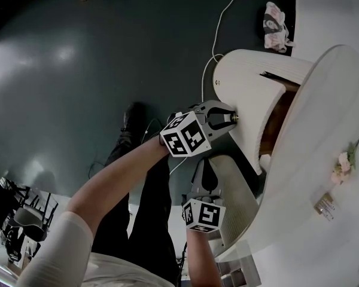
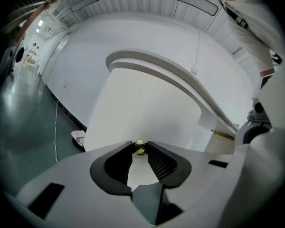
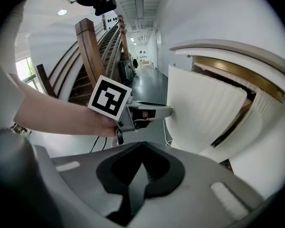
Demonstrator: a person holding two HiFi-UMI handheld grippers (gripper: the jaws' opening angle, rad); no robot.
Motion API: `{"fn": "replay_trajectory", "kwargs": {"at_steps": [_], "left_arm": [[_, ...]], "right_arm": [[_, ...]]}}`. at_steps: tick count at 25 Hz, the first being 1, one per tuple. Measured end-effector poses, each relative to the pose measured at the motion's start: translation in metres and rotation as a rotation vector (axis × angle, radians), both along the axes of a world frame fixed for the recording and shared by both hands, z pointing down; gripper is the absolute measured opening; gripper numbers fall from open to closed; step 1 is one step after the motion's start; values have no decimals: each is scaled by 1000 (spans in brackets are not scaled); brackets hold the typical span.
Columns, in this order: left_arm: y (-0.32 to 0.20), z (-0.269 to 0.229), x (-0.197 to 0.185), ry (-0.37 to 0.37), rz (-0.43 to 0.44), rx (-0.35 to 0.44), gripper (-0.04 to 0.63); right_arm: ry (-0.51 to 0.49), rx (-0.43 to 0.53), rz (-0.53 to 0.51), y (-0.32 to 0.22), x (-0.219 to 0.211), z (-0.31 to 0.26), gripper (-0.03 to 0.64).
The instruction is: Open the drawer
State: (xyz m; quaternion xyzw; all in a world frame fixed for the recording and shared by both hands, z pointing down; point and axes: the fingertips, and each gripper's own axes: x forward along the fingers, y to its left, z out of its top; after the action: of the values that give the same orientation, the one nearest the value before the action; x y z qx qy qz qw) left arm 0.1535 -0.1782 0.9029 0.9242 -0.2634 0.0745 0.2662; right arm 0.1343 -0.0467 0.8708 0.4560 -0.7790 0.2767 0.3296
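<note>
A white cabinet has a curved, ribbed drawer front (image 1: 251, 88) with a small brass knob (image 2: 139, 147). The drawer stands pulled out a little, and a dark gap behind its top edge (image 3: 228, 82) shows the brown inside. My left gripper (image 1: 232, 118) is shut on the knob, which sits between its dark pads (image 2: 156, 161). The right gripper view shows the same grip from the side, the left gripper (image 3: 168, 111) meeting the drawer front (image 3: 204, 113). My right gripper (image 1: 204, 161) hangs below the left one, beside the lower cabinet front, with its jaws shut and nothing between them (image 3: 142, 144).
The white cabinet top (image 1: 323, 118) carries a small flower ornament (image 1: 343, 163) and a small label (image 1: 325, 204). A white cord (image 1: 218, 34) runs over the dark floor, and a pink cloth (image 1: 276, 26) lies by the wall. A wooden stair rail (image 3: 92, 56) stands behind.
</note>
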Motion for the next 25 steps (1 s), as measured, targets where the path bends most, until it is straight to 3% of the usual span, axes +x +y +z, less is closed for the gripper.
{"fn": "replay_trajectory", "kwargs": {"at_steps": [25], "left_arm": [[47,1,-76,-20,-22,-36,106]], "right_arm": [[-7,8,-121,29,-56,-5,11]]}}
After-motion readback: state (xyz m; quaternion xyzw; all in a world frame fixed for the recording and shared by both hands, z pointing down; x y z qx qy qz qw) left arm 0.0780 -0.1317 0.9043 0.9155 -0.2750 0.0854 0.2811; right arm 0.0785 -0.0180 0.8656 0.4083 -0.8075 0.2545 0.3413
